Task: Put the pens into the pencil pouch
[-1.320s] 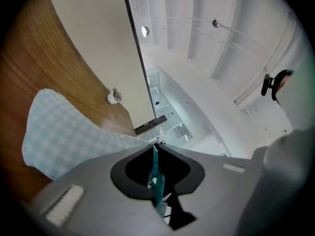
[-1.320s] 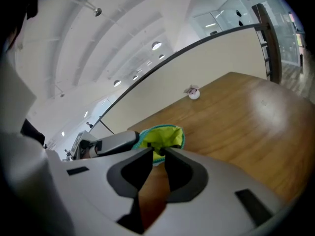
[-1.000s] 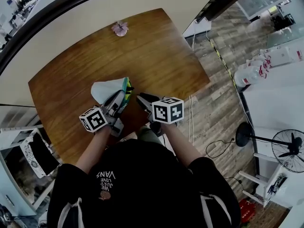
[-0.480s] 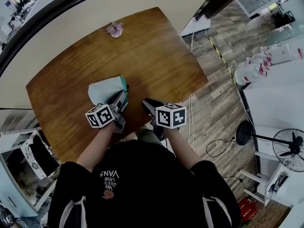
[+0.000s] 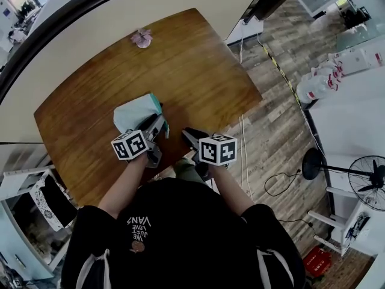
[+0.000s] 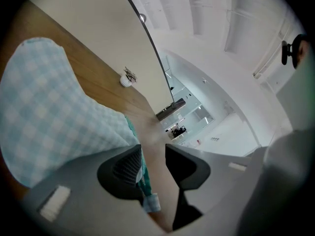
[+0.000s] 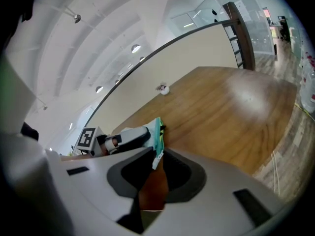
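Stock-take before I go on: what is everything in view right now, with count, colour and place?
table: one, brown wood, middle of the head view
pouch: one, pale blue check with a green zip edge, on the table's near part
ornament: one, small, pink, by the table's far edge
bottles: several, white with red marks, on the white surface at the right
fan: one, black, on the floor at the right
cables: white, on the floor beside the table
person: one, black shirt, bottom of the head view
left gripper: jaws apart, just opened; pouch's green edge between them, not pressed
right gripper: jaws slightly apart, nothing between them
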`<act>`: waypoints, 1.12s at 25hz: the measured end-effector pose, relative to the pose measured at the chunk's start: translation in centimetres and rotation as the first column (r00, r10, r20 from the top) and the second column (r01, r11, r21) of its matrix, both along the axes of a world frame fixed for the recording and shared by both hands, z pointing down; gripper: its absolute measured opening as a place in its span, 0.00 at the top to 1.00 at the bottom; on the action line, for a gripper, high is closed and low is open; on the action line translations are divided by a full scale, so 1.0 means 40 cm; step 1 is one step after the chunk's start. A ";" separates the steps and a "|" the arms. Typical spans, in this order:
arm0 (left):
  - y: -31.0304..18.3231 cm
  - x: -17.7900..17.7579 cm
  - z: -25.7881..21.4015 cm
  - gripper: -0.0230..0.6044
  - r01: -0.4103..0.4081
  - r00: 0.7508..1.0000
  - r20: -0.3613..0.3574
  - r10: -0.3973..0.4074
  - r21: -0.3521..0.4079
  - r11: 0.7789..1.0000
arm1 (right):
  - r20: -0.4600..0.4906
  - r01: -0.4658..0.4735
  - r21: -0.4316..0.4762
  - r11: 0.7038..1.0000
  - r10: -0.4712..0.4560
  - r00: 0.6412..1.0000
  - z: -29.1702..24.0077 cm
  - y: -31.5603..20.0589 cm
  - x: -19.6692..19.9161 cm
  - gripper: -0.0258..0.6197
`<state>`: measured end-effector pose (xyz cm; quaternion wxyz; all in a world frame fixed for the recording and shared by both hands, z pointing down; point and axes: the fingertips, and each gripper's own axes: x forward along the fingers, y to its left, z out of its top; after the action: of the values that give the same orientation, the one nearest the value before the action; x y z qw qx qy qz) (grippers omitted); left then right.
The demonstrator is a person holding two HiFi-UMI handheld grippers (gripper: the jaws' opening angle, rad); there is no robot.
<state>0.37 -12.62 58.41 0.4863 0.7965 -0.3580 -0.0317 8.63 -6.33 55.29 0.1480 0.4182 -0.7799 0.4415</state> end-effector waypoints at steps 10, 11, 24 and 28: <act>0.083 -0.087 -0.113 0.73 -0.065 0.997 0.060 0.057 0.133 0.989 | -0.074 -0.102 0.084 0.991 0.108 0.991 -0.032 0.057 -0.020 0.89; 0.090 -0.104 -0.128 0.73 -0.072 0.995 0.084 0.059 0.157 0.985 | -0.088 -0.121 0.107 0.987 0.130 0.988 -0.043 0.061 -0.021 0.89; 0.220 -0.227 -0.269 0.94 -0.268 0.944 0.288 0.159 0.392 0.880 | -0.088 -0.254 0.348 0.903 0.301 0.950 -0.161 0.162 -0.087 0.94; 0.252 -0.231 -0.305 0.94 -0.311 0.929 0.320 0.185 0.408 0.858 | -0.110 -0.223 0.368 0.903 0.280 0.954 -0.182 0.188 -0.097 0.94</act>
<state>-8.89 -2.55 46.20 0.2343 0.9239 -0.2969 0.0579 4.75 1.19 47.99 0.0746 0.5691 -0.7711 0.2755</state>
